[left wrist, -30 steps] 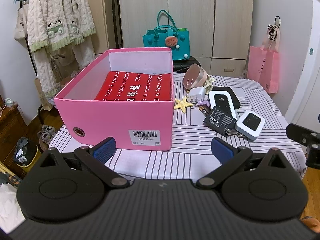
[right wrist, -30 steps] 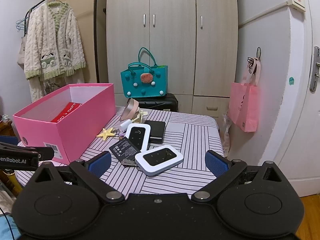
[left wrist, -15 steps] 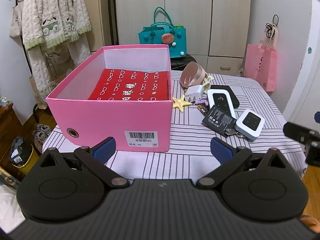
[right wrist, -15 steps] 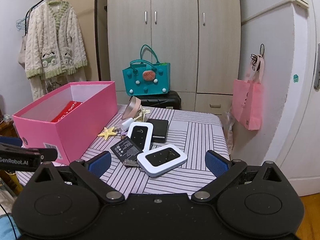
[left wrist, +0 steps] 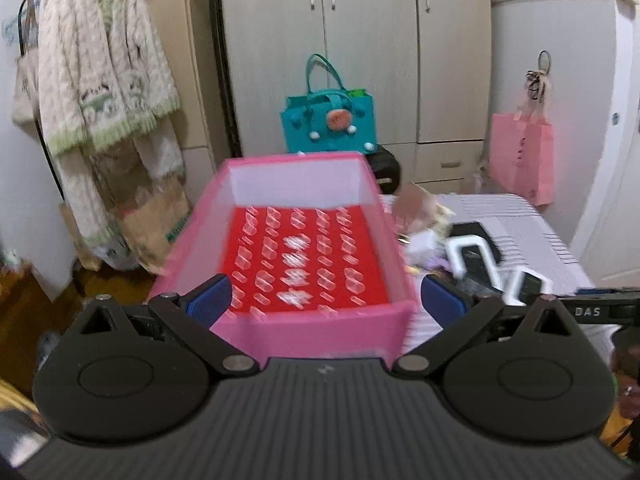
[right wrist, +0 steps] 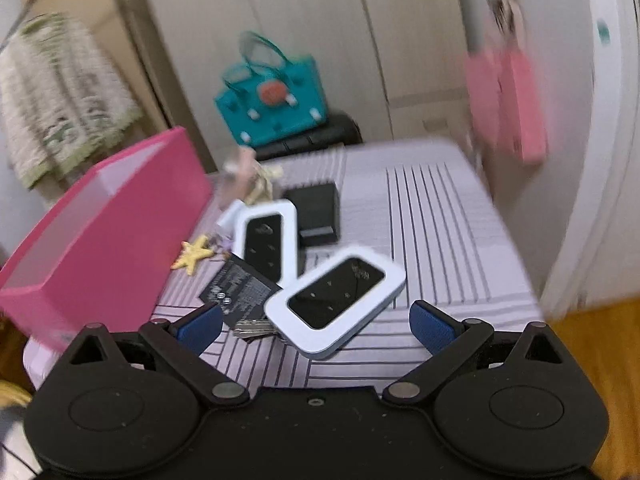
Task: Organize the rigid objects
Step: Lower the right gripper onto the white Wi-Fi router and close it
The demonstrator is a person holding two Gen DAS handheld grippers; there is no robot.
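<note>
A pink box [left wrist: 316, 332] stands on the striped table, with a red patterned packet [left wrist: 300, 256] lying inside. My left gripper [left wrist: 324, 300] hangs open over the box's near wall, holding nothing. Right of the box lies a cluster: a white-rimmed device [right wrist: 336, 300], a second white device [right wrist: 268, 240], a black battery [right wrist: 240, 292], a black case [right wrist: 318, 212], a yellow starfish [right wrist: 194, 256], keys [right wrist: 252, 326]. My right gripper [right wrist: 316, 320] is open, its fingers either side of the nearest white device and just short of it.
The pink box [right wrist: 104, 232] flanks the cluster on the left. A teal bag [left wrist: 330, 124] sits behind the table, a pink bag [left wrist: 524, 156] hangs at the right wall. The striped table [right wrist: 440, 208] drops off at its right edge. A cardigan [left wrist: 100, 92] hangs at left.
Both grippers have moved forward and tilted down. The left one now looks into the pink box; the right one has closed in on the nearest white device. Both views are blurred by motion.
</note>
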